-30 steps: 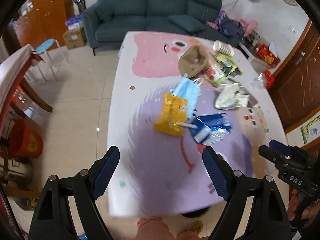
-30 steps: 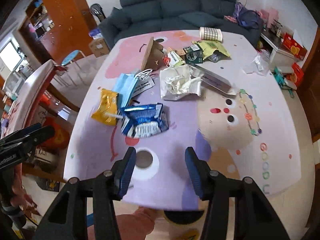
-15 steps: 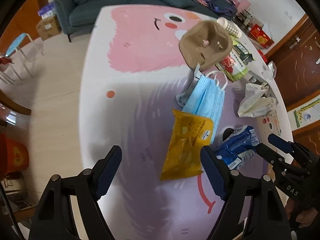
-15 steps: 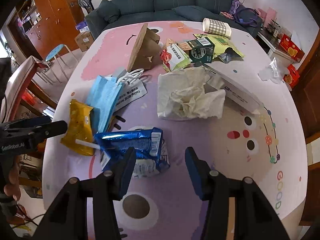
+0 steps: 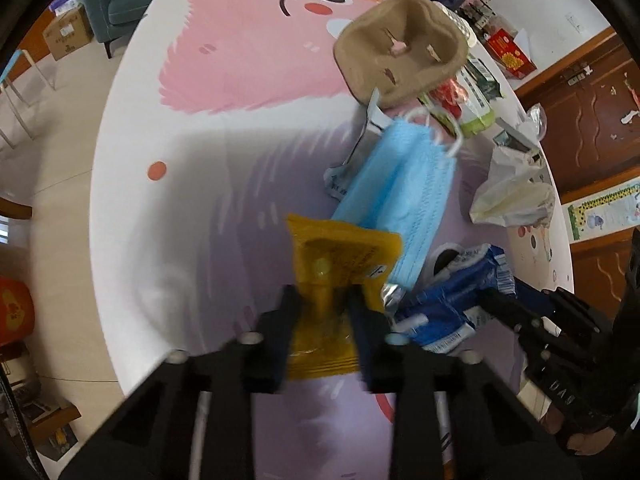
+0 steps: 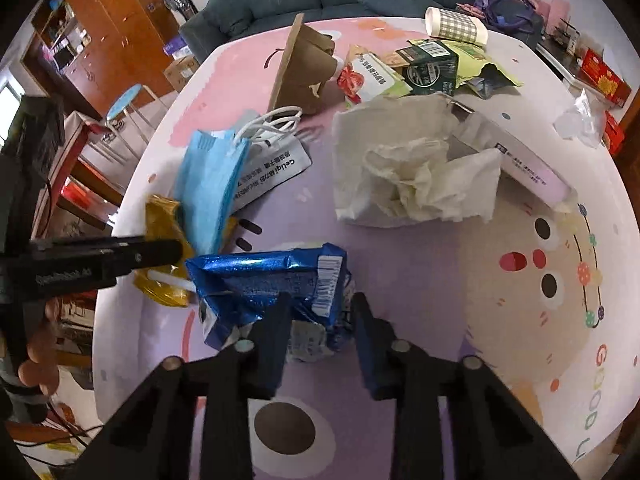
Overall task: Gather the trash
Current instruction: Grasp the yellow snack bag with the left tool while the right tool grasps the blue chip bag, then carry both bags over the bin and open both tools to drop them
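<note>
Two tools closing on the tabletop: left tool pinching a yellow packet, right tool pinching a blue wrapper.

Since 1 second ago both grippers have dropped toward the table. The left gripper, then wide open above bare cloth, is now closing with the yellow packet between its jaws. The right gripper is closing around the blue wrapper, at 3 o'clock of the packet.

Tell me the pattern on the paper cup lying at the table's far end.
Checked paper cup: best in the right wrist view.
</note>
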{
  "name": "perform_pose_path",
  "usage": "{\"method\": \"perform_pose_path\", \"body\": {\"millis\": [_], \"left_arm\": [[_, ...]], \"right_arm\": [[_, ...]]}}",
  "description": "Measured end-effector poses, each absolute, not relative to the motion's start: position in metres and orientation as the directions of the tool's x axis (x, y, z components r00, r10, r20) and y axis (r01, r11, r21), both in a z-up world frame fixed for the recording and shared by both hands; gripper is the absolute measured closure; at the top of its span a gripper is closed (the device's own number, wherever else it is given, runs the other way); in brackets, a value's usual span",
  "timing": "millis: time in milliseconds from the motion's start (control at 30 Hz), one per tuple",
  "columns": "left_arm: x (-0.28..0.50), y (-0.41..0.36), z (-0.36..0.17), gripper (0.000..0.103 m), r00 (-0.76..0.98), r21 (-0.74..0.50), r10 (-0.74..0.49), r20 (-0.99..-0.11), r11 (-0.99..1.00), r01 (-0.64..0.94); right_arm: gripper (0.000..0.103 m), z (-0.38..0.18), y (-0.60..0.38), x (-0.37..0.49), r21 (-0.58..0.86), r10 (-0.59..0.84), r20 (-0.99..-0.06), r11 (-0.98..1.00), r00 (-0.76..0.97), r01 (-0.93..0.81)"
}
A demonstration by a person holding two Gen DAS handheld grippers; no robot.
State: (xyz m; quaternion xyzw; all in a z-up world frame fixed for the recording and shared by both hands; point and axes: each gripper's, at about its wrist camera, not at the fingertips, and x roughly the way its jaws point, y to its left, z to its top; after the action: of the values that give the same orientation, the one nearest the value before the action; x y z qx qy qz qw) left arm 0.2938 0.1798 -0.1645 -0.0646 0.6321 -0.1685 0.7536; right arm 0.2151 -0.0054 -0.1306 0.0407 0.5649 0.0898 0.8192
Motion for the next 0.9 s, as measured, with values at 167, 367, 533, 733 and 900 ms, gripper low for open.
{"method": "perform_pose_path", "body": {"millis": [167, 367, 533, 733, 900], "left_arm": [[0.283, 0.178, -0.156, 0.094, 0.161, -0.327, -0.356, -0.921, 0.927, 0.183], [0.258, 0.176, -0.136, 0.094, 0.180, -0.334, -0.371, -0.911, 0.921, 0.202], [0.237, 0.166, -0.120, 0.094, 0.194, -0.339, -0.381, -0.904, 0.915, 0.217], [0.207, 0.153, -0.099, 0.094, 0.211, -0.339, -0.392, -0.896, 0.908, 0.247], [0.171, 0.130, -0.080, 0.095, 0.231, -0.327, -0.392, -0.890, 0.905, 0.274]], "right_arm": [[0.087, -0.125, -0.011, 0.206, 0.221, 0.235, -0.910, 0.972, 0.340, -0.080], [0.087, -0.107, -0.025, 0.181, 0.246, 0.238, -0.893, 0.969, 0.382, -0.028], [0.087, -0.095, -0.039, 0.159, 0.256, 0.230, -0.881, 0.967, 0.414, 0.009], [0.087, -0.080, -0.071, 0.126, 0.279, 0.222, -0.863, 0.958, 0.454, 0.063], [0.087, -0.073, -0.101, 0.089, 0.305, 0.225, -0.848, 0.948, 0.481, 0.095]]}}
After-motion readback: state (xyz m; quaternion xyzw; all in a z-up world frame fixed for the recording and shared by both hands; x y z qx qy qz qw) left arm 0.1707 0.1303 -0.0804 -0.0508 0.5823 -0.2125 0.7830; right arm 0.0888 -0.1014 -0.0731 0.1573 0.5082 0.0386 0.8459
